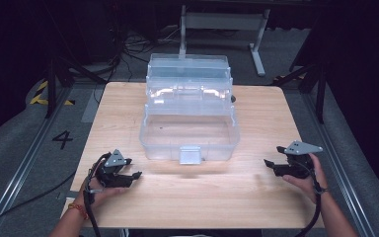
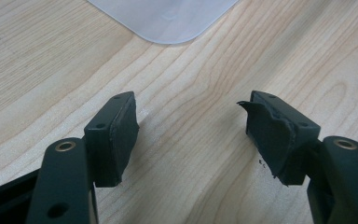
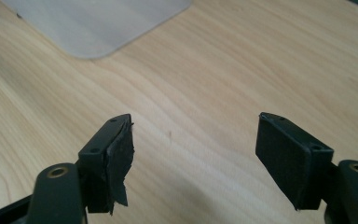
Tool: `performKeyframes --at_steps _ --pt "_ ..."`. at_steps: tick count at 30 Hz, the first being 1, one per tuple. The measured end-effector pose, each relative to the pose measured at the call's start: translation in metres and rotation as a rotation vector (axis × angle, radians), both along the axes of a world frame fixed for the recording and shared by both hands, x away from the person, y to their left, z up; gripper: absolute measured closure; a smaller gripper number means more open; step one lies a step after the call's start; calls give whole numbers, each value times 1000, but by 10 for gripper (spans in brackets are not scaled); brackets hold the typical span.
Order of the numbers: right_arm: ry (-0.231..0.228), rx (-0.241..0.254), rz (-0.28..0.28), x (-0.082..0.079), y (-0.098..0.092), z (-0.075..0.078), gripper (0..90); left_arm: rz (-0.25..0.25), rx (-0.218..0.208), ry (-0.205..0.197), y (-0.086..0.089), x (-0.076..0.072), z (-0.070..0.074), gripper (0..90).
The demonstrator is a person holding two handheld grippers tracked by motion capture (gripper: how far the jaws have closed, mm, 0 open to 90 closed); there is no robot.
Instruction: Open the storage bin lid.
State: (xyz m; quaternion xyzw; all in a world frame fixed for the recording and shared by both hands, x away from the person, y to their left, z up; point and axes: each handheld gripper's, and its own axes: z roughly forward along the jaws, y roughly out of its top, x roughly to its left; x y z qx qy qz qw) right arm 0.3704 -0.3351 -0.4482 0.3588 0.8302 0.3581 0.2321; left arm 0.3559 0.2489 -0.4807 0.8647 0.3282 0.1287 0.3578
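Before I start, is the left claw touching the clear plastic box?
Apart. The high view shows bare wood between the left claw and the clear plastic box.

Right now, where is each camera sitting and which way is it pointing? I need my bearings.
High view: above the person's side, looking forward and down on the wooden table and clear box; forearms, left gripper, right gripper show.
Left gripper view: rides that gripper, looks down at wood; jaws apart.
Right gripper view: rides that gripper, likewise; jaws apart.
Shared: both gripper views catch a corner of the box.
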Motion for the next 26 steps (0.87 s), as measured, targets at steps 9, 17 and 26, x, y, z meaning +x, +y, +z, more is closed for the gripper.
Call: performKeyframes --at_steps 9,17,26 --pt "47 56 -43 -24 -26 -27 265 3 6 -8 0 1 0 334" --pt "72 75 -61 -35 -34 -37 238 3 4 -8 -1 1 0 330" --pt "105 87 -64 -34 -35 -38 233 10 1 -2 -2 1 0 321"
